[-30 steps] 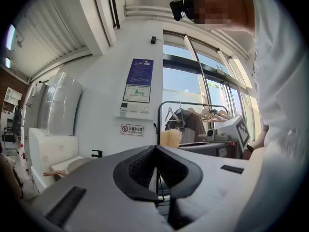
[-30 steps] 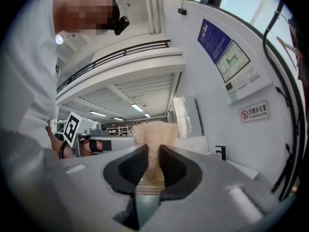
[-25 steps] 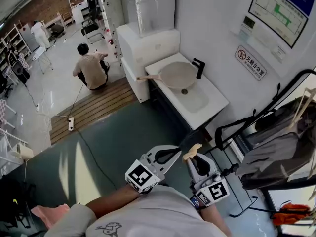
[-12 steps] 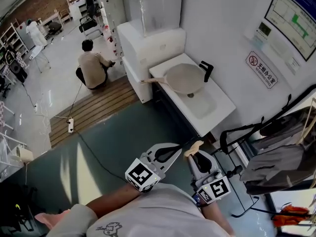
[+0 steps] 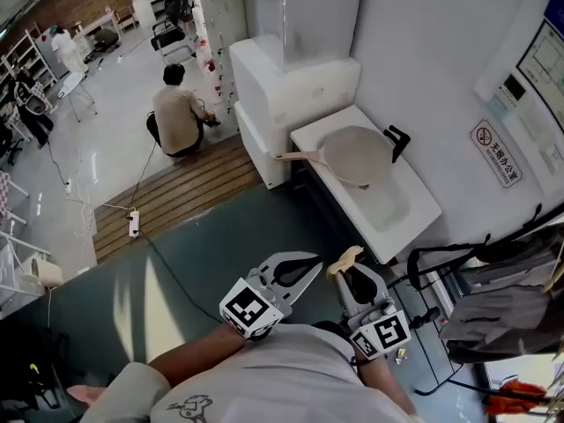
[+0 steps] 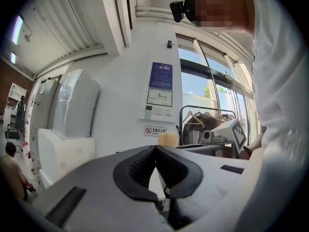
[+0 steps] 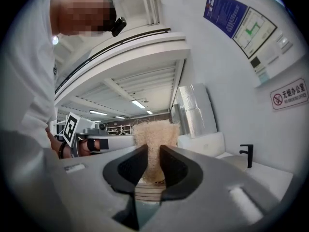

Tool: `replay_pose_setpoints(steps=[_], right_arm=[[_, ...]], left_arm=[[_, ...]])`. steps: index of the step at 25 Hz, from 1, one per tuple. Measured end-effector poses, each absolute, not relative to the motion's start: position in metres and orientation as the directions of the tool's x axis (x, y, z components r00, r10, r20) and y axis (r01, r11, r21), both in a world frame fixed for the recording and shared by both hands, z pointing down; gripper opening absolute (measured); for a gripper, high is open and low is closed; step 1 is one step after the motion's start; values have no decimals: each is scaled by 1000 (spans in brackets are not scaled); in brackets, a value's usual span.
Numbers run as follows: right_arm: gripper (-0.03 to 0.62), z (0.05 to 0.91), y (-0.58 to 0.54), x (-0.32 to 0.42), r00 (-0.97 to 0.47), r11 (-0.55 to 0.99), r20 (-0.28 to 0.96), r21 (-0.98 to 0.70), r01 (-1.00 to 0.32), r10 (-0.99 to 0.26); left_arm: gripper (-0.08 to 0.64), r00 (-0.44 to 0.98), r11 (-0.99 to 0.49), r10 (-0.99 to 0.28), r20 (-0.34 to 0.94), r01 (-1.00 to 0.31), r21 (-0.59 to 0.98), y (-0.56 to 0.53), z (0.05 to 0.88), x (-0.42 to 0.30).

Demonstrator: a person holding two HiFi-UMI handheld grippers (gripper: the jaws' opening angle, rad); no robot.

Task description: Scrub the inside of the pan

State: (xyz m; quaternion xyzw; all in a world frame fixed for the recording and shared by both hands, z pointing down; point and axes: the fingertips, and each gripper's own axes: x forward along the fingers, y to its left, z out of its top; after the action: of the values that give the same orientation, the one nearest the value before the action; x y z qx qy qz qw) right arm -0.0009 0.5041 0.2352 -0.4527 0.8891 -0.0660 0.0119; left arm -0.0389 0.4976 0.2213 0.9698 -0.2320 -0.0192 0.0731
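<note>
A beige pan (image 5: 356, 155) with a wooden handle lies across the white sink (image 5: 410, 216) against the far wall, beside a black tap (image 5: 397, 139). Both grippers are held close to my chest, well short of the sink. My left gripper (image 5: 302, 269) is shut with nothing between its jaws (image 6: 155, 151). My right gripper (image 5: 345, 264) is shut on a tan loofah sponge (image 7: 152, 144), whose top sticks out above the jaws. The pan's rim (image 7: 236, 162) shows faintly in the right gripper view.
A white cabinet (image 5: 286, 91) stands left of the sink. A person (image 5: 179, 110) crouches on the floor near wooden decking (image 5: 185, 196) with a cable and power strip (image 5: 134, 226). A clothes rack with a grey garment (image 5: 507, 307) stands at the right.
The head view has shifted, so the sink and pan sit further right and lower. Both grippers stay close to my chest, unchanged in state.
</note>
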Motion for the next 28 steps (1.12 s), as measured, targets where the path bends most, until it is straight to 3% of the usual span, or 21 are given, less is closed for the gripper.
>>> replay_pose_setpoints(steps=[13, 28], right_arm=[[80, 255, 408, -2, -639, 623, 47, -176, -762, -768], [80, 259, 276, 103, -660, 640, 54, -193, -743, -750]], left_arm=[[-1, 855, -831, -519, 23, -511, 220, 408, 237, -51], [-1, 850, -830, -524, 62, -525, 185, 277, 247, 56]])
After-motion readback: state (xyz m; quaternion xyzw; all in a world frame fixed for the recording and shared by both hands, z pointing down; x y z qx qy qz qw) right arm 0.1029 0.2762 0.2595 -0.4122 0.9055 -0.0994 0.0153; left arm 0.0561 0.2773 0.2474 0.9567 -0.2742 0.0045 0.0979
